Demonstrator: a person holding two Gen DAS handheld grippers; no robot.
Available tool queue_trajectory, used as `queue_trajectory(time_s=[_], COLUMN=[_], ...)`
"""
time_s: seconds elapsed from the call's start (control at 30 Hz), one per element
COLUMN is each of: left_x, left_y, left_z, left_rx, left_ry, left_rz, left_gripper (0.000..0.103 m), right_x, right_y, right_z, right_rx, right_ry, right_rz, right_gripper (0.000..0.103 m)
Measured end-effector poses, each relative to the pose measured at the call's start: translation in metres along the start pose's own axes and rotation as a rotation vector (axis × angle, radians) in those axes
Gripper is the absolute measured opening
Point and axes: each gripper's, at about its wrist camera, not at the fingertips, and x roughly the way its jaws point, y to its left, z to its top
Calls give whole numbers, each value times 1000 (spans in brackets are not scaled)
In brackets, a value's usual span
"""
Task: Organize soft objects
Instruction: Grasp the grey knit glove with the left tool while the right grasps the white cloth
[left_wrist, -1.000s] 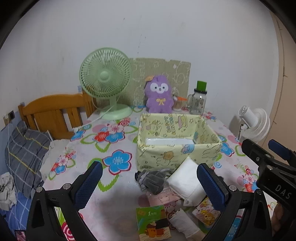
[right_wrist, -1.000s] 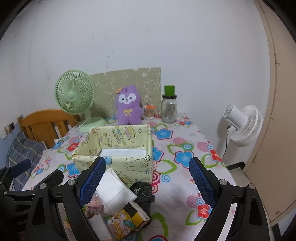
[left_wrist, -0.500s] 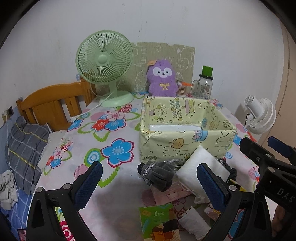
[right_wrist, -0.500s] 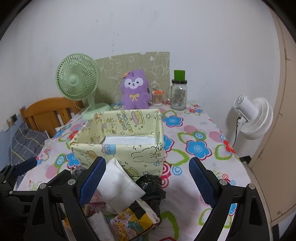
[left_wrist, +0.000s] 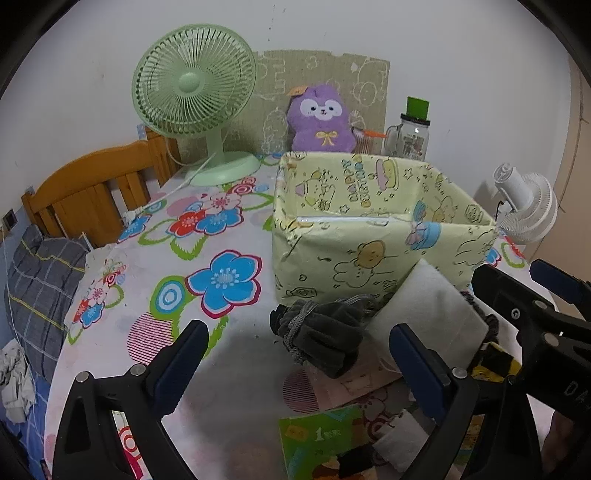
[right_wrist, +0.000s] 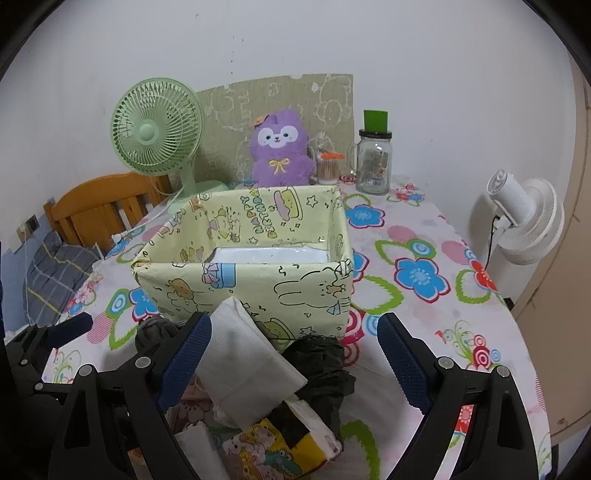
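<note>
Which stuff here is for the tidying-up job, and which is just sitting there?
For the job: yellow box, grey glove, white pouch, black cloth, both open grippers.
Just sitting: green fan, purple plush, glass jar, white fan.

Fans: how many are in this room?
2. A green fan stands at the table's far left beside the purple plush; a white fan sits off the table's right edge. Others may be hidden.

A pale yellow cartoon-printed box (right_wrist: 258, 280) is sitting on the flower-patterned surface (right_wrist: 424, 236); a purple plush (right_wrist: 279, 151) and green fan (right_wrist: 157, 127) are standing far.
</note>
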Motion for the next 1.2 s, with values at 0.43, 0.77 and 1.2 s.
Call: queue_trajectory(time_s=[0.43, 0.77, 1.2], left_x=[27, 34, 25], left_y=[2, -5, -2], left_z=[0, -1, -10], left_rx=[9, 35, 50], left_ry=[52, 74, 70], left_rz=[-10, -53, -51], left_gripper=[86, 63, 59], right_x=[29, 45, 52], right_y=[13, 18, 32], right_z=[-3, -5, -12], right_rx=[-36, -47, -53], right_ry=[77, 120, 166], right_rz=[43, 57, 136], right_gripper=[93, 93, 89])
